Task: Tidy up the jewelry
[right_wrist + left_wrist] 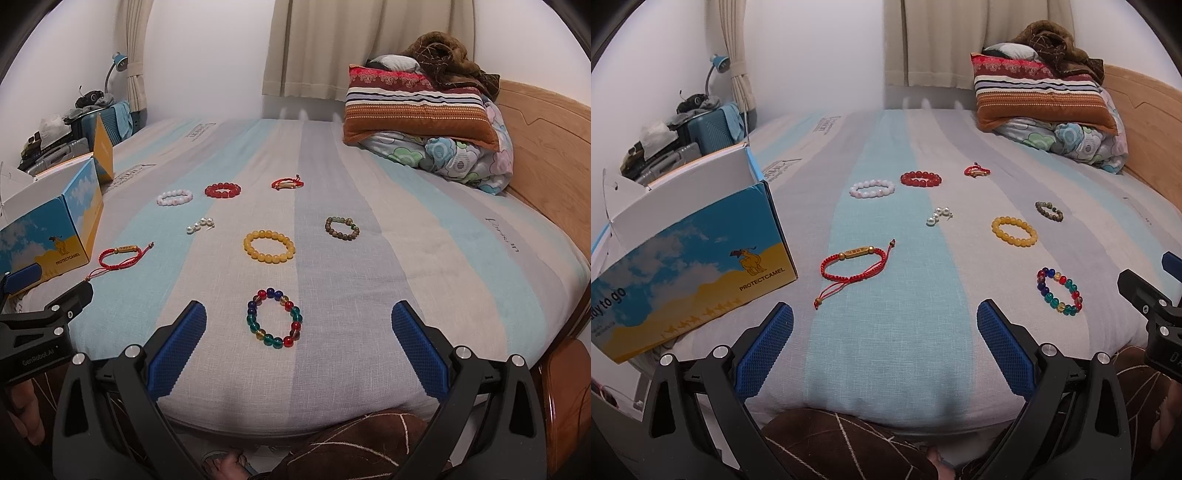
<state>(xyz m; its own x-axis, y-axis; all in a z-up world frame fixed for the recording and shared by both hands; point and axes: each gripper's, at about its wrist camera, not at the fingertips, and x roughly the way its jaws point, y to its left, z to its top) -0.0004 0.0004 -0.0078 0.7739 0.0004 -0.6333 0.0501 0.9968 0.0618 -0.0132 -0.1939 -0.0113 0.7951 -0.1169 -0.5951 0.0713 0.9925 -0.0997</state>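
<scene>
**Mia:** Is any of the jewelry put away yet?

**Ben:** I don't think so. All of it lies on the bed (406, 229). The box (701, 258) stands open at the left side, and I can't see inside it.

**Mia:** What is out there?

**Ben:** A red string bracelet (855, 264) is just beside the box. Far back are a white bead bracelet (871, 188), a red bead bracelet (921, 179) and a small red string one (977, 170). In the middle are pearl earrings (938, 215), a yellow bead bracelet (269, 246) and a brown bead bracelet (342, 228). The colorful bead bracelet (275, 318) is closest.

**Mia:** Are the grippers holding something?

**Ben:** No. The left gripper (885, 343) is spread wide with nothing in it. The right gripper (299, 343) is spread wide too, and the colorful bracelet lies between its blue pads, farther out.

**Mia:** So the job has just begun?

**Ben:** It looks that way. All eight pieces are left to do.
</scene>
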